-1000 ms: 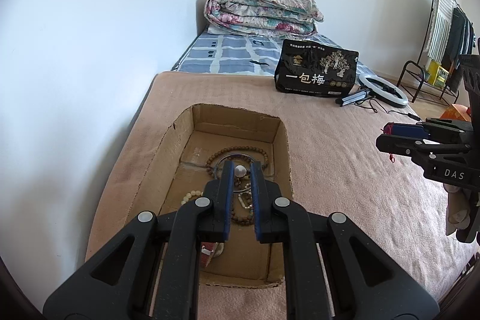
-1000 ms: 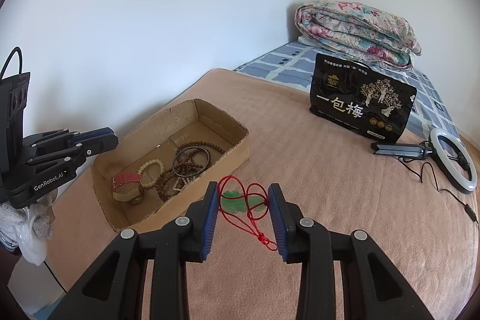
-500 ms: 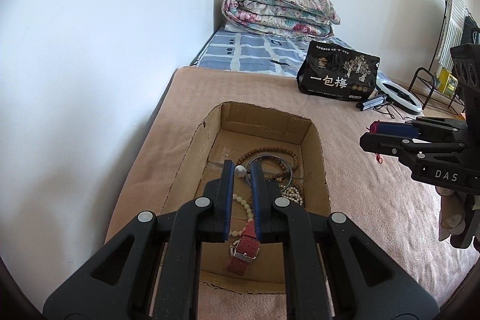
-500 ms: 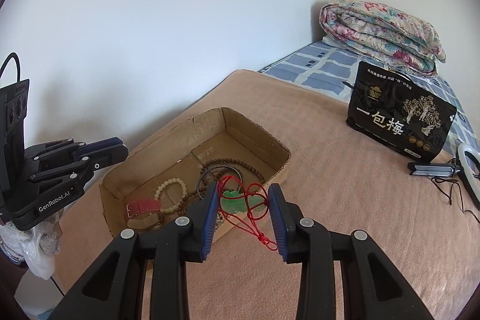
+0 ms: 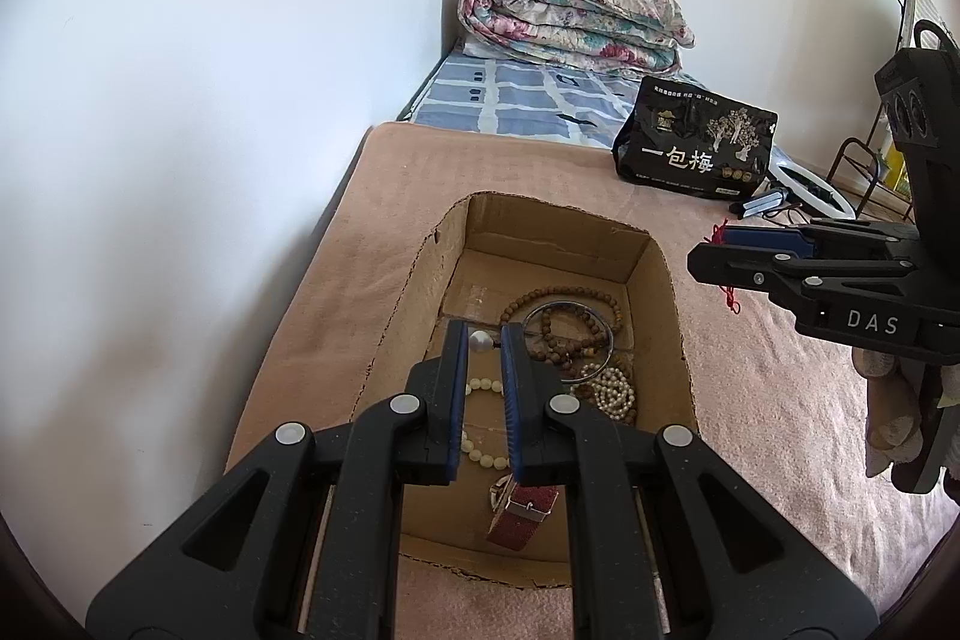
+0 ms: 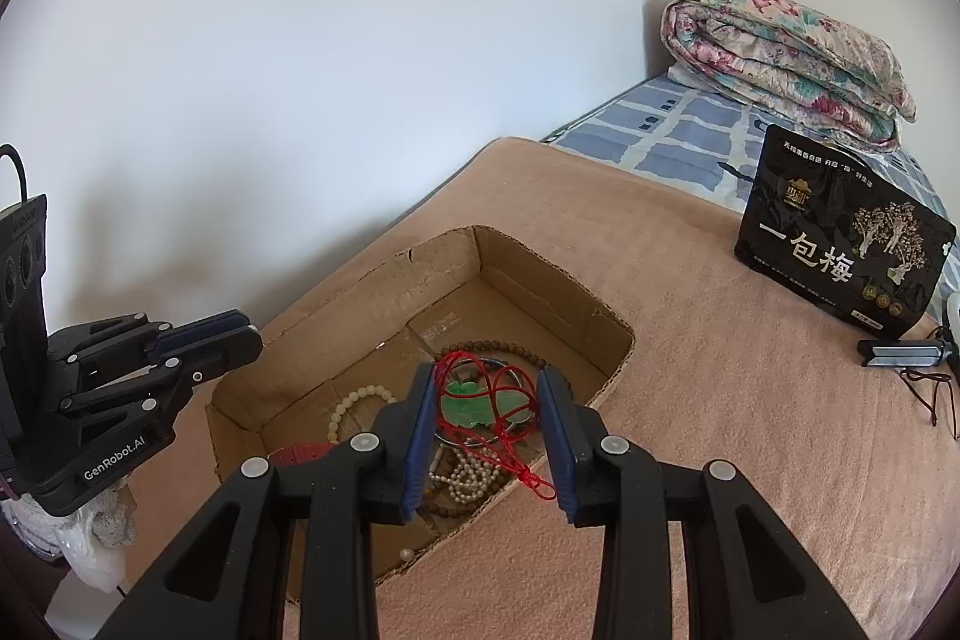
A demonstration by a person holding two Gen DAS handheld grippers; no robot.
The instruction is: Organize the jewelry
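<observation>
A shallow cardboard box (image 5: 540, 229) (image 6: 522, 259) lies on the pink blanket. It holds brown bead bracelets (image 5: 561, 295), a metal bangle (image 5: 594, 370), white bead strands (image 5: 609, 388) and a red strap (image 5: 522, 514). My left gripper (image 5: 480, 340) hovers over the box, shut on a small white pearl piece (image 5: 480, 340). My right gripper (image 6: 486, 394) is over the box's near right side, shut on a green jade pendant (image 6: 465, 403) with a red cord (image 6: 522, 472) that hangs between the fingers. It also shows in the left wrist view (image 5: 729, 250).
A black snack bag (image 5: 696, 145) (image 6: 840, 250) stands at the far end of the blanket. A folded floral quilt (image 5: 570, 22) lies on the blue checked sheet behind. A ring light with cable (image 5: 804, 187) lies at the right. A white wall runs along the left.
My right gripper has carried the jade pendant leftward from the blanket to above the box. My left gripper has drawn back a little toward the box's near end, still holding the pearl piece.
</observation>
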